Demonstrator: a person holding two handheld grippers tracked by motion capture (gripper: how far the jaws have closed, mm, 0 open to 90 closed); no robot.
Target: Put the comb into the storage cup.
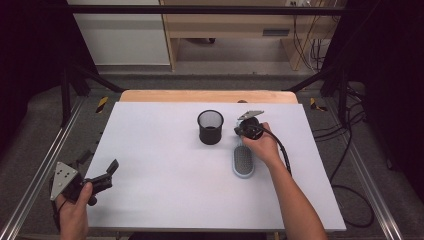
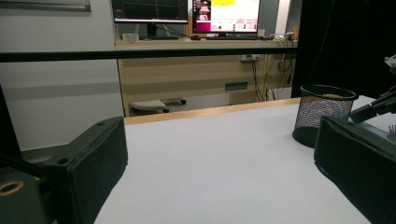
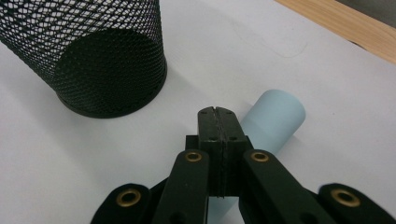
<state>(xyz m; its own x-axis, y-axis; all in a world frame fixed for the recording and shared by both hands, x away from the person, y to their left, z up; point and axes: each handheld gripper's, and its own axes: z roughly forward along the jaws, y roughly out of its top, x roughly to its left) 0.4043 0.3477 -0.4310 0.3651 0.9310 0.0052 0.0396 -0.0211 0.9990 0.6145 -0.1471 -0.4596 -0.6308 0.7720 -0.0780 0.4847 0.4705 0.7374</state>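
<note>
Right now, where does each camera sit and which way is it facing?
High view: above the person's side, looking forward and down on the table; both forearms, left gripper and right gripper show.
Left gripper view: low over the table, looking level across it between its wide-apart jaws toward a desk with monitors.
Right gripper view: above its closed jaws, looking down at the brush handle beneath them.
All three share the mesh cup.

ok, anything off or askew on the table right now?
Nothing stands out. The black mesh cup stands upright, the light blue hairbrush lies flat beside it, nothing spilled. The right gripper is shut, empty, over the brush handle; the left gripper hangs open.
</note>
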